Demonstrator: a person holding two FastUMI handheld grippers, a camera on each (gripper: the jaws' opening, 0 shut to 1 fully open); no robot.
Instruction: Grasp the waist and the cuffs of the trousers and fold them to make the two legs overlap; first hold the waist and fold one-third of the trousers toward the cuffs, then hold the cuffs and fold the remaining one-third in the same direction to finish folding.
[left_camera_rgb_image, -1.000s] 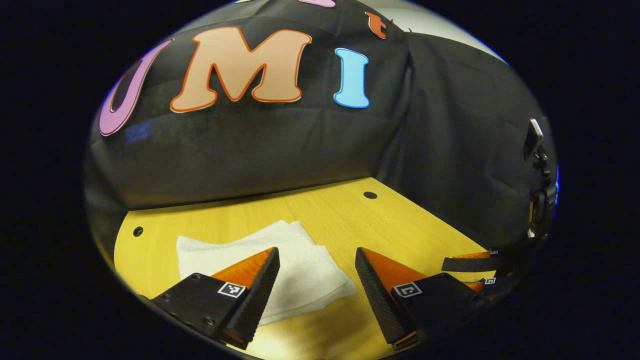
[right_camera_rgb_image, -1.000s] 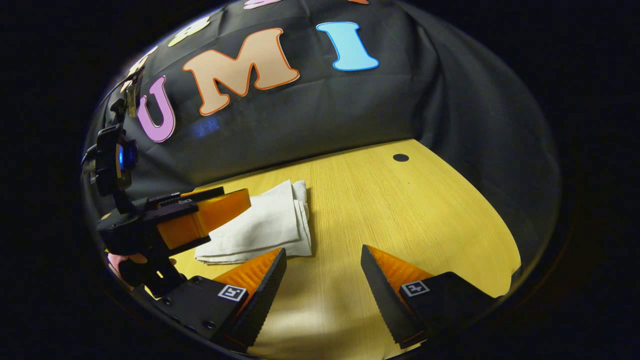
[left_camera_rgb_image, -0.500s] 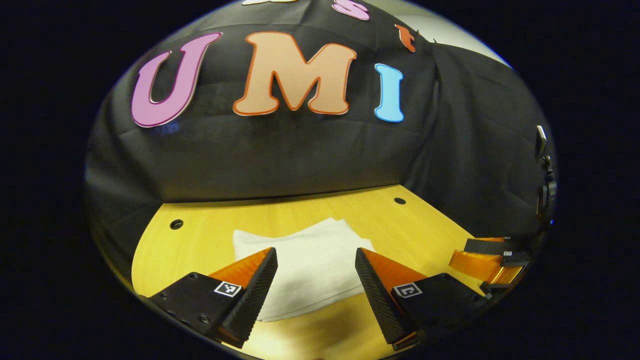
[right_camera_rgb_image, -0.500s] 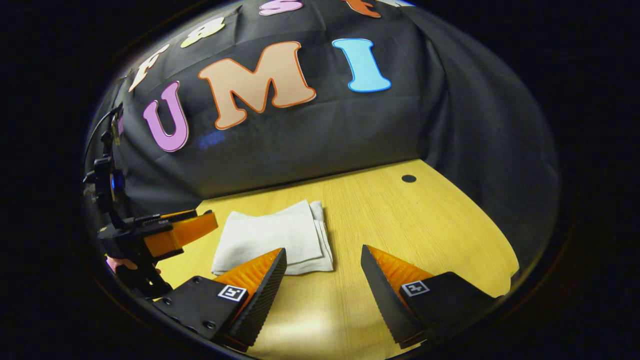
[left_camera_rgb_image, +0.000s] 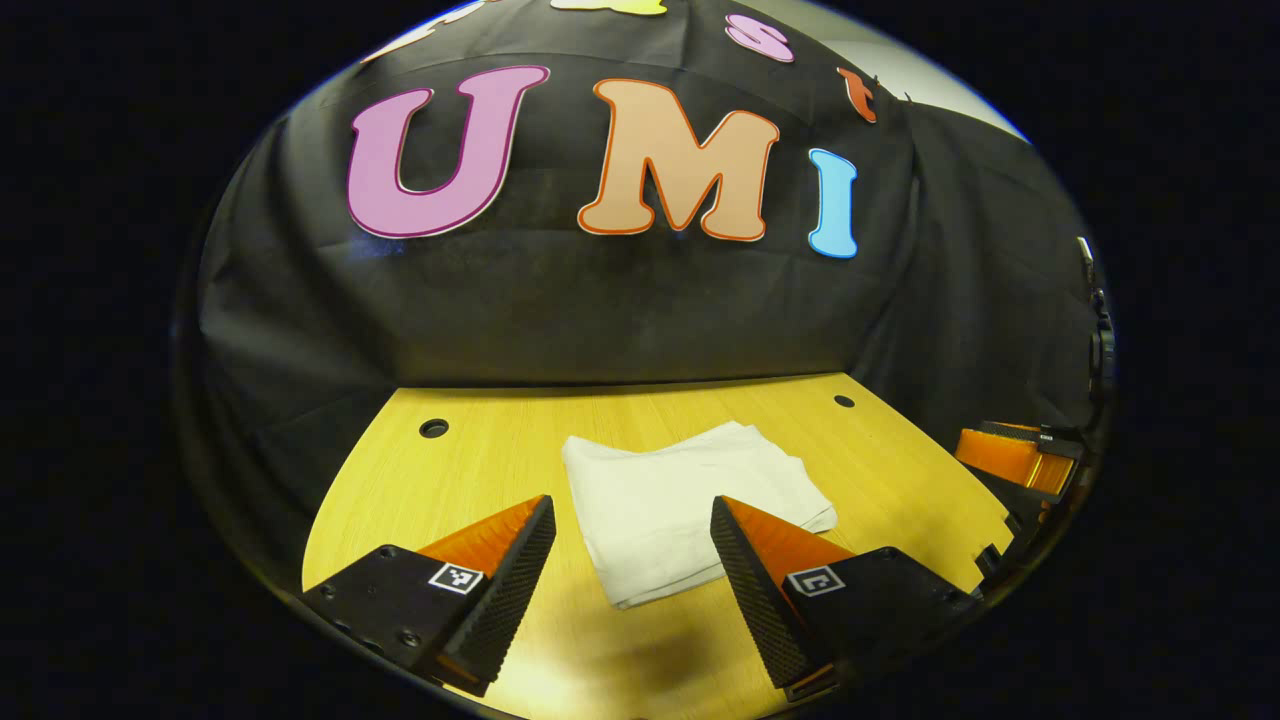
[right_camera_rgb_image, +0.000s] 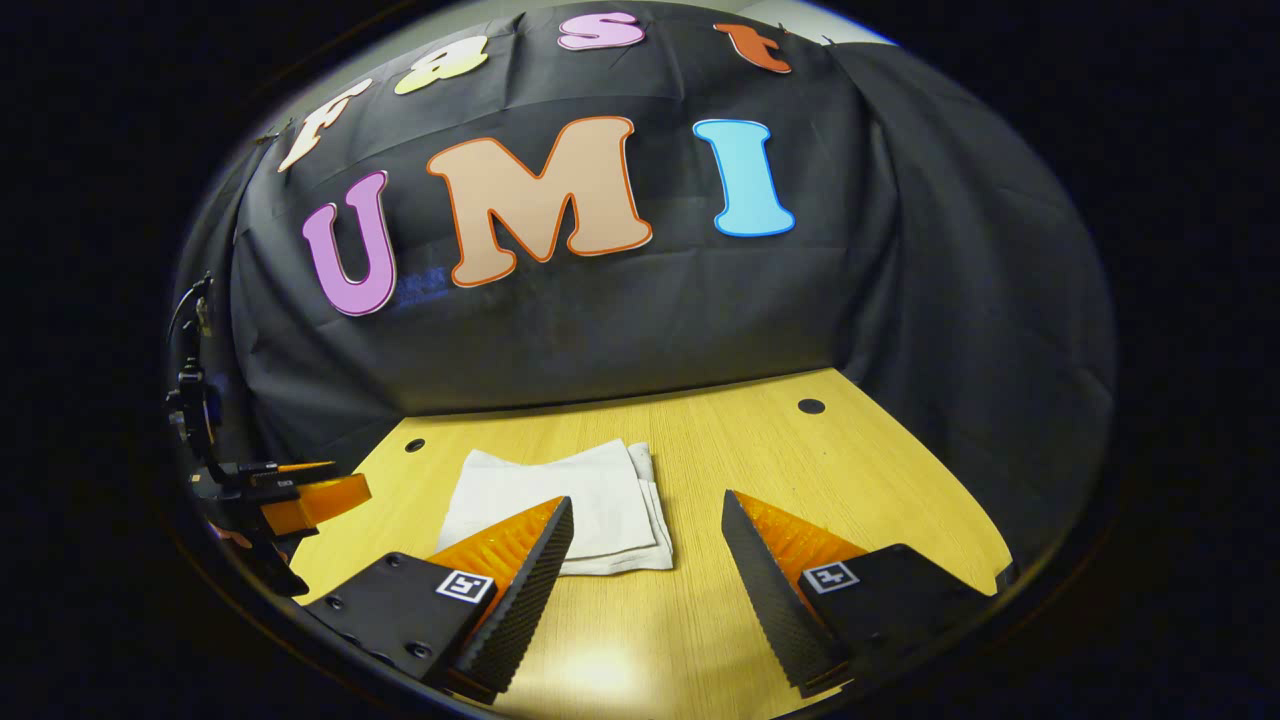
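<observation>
Trousers (left_camera_rgb_image: 690, 505): folded stack on table (left_camera_rgb_image: 470, 470). Your left gripper (left_camera_rgb_image: 632, 560) and right gripper (right_camera_rgb_image: 647, 560) gape wide, holding nothing; brushing the stack could undo its layers.

A wooden table (left_camera_rgb_image: 480, 470) with a pale yellow grain fills the lower part of both views. Small round dark holes (left_camera_rgb_image: 434, 428) sit near its far corners. Black cloth (right_camera_rgb_image: 620, 320) hangs as the booth's wall behind and to the sides, creased into folds. A soft glare (right_camera_rgb_image: 600, 670) lies on the near tabletop.
</observation>
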